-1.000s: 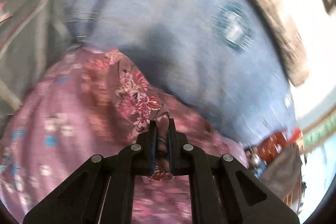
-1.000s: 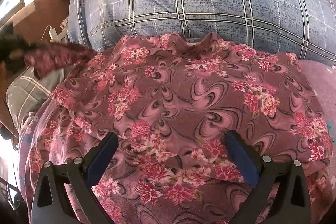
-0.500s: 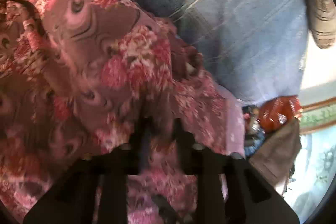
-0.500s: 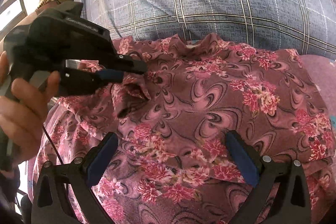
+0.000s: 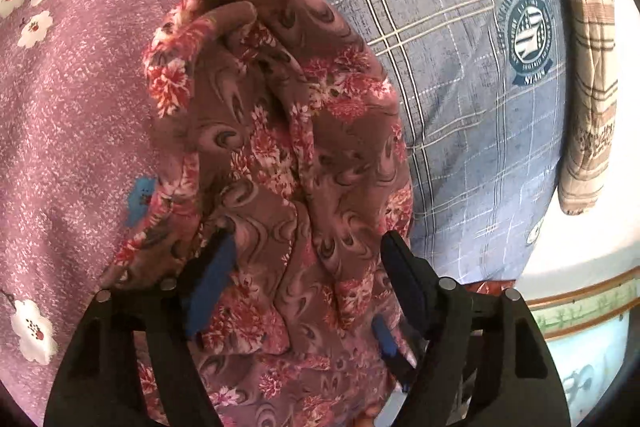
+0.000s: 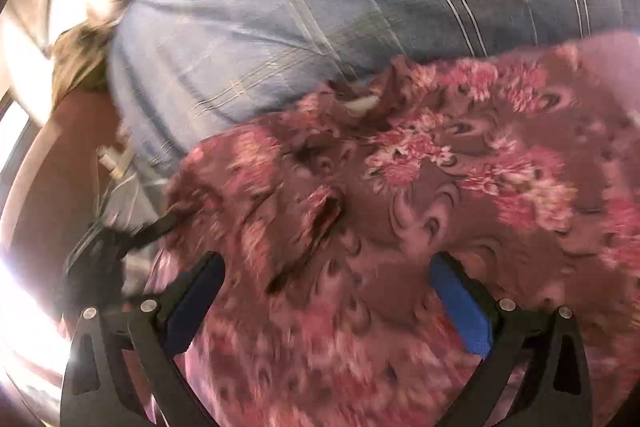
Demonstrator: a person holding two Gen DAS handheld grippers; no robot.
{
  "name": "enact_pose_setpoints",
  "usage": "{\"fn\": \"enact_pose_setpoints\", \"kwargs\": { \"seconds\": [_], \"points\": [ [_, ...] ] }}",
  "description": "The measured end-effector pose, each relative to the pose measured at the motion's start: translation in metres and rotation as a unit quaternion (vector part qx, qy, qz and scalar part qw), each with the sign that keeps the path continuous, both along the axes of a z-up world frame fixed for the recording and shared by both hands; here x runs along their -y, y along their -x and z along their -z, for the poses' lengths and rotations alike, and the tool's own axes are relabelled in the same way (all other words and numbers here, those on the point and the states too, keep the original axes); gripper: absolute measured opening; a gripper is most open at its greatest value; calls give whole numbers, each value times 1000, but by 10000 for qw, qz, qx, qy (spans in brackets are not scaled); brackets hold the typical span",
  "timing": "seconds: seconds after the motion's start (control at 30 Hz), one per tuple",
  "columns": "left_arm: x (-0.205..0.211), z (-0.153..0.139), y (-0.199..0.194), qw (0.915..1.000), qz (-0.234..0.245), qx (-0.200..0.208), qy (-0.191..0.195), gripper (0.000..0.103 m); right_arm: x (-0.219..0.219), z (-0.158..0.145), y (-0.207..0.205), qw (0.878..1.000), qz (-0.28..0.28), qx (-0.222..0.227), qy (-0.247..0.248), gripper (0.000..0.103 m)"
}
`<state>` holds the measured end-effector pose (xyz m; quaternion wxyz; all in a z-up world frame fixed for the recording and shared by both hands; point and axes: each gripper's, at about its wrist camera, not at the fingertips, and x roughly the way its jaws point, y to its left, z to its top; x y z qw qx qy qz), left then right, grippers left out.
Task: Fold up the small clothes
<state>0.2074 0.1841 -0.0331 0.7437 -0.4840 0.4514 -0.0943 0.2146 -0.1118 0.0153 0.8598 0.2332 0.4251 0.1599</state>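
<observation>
A maroon garment with pink flowers [image 5: 280, 155] lies bunched on a mauve flowered sheet [image 5: 72, 107]. In the left wrist view my left gripper [image 5: 308, 255] is open, its fingers apart over the garment's folded part, nothing held. In the right wrist view, which is blurred, the same garment [image 6: 440, 187] fills the lower right. My right gripper [image 6: 328, 279] is open, its fingers spread wide just above the cloth. A folded flap lies on the garment's left side [image 6: 316, 219].
A blue-grey plaid pillow with a round badge [image 5: 480, 87] lies right behind the garment, also in the right wrist view [image 6: 320, 7]. A brown checked pillow [image 5: 588, 67] is at the far right. The bed's edge and a wall show at lower right.
My left gripper has let go of the garment's corner and opened, after carrying it over onto the garment. The right gripper has shifted quickly, its view now blurred.
</observation>
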Motion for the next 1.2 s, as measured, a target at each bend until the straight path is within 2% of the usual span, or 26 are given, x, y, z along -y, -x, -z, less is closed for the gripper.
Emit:
{"fn": "enact_pose_setpoints", "kwargs": {
  "seconds": [0.07,0.13,0.17,0.2,0.23,0.27,0.37,0.43,0.47,0.53,0.6,0.67,0.73,0.77,0.8,0.93,0.97,1.0,1.03,1.07,1.1,1.2],
  "points": [
    [4,-1,1,9999,64,45,-140,75,-18,-1,-9,9999,10,94,87,102],
    [7,-2,-2,9997,93,65,-219,75,-33,-2,-16,9997,-192,108,-84,91],
    [8,-3,-1,9997,90,71,-220,75,-46,-2,-20,9994,-337,71,50,61],
    [6,-2,-2,9998,79,69,-195,75,-52,-2,-24,9988,-454,-12,157,5],
    [7,-3,-3,9998,72,69,-169,75,-53,-2,-28,9982,-555,-171,125,10],
    [6,-2,-1,9998,73,75,-147,75,-44,-7,-26,9988,-478,-113,-72,7],
    [6,-4,1,9998,101,74,-172,75,-2,-31,-14,9986,-166,278,-428,7],
    [6,-1,2,9997,105,67,-229,75,54,-43,-9,9966,485,457,-484,4],
    [6,-2,2,9996,100,68,-272,75,72,-42,-10,9953,723,423,-484,4],
    [9,-4,2,9990,106,72,-421,75,123,-28,-15,9889,1322,19,-681,5],
    [12,-5,1,9986,101,69,-511,75,144,-20,-12,9847,1547,-234,-770,10],
    [13,-6,0,9986,72,78,-523,75,152,-19,-1,9834,1562,-149,-916,11],
    [12,-4,0,9988,42,84,-481,75,150,-20,7,9844,1451,-62,-991,29],
    [12,-5,-1,9989,11,86,-459,75,147,-18,11,9849,1452,-83,-937,50],
    [11,-4,-1,9989,-5,93,-463,75,149,-16,16,9851,1468,-122,-884,59],
    [16,-8,-6,9982,-48,143,-582,73,141,-1,12,9887,1356,-354,-529,59],
    [17,-9,-10,9979,-70,144,-635,70,135,0,9,9898,1330,-369,-363,53],
    [18,-11,-11,9973,-90,165,-710,52,126,-3,6,9928,1149,-271,-181,29],
    [18,-13,-12,9968,-54,220,-763,19,122,-8,7,9945,1022,-225,-63,10],
    [19,-14,-13,9967,27,233,-781,7,117,-16,6,9965,828,-127,17,6],
    [20,-16,-12,9968,24,227,-772,4,118,-30,12,9967,790,138,-97,6],
    [19,-21,-5,9958,-25,200,-896,4,135,-63,31,9929,945,687,-226,6]
  ]
}}
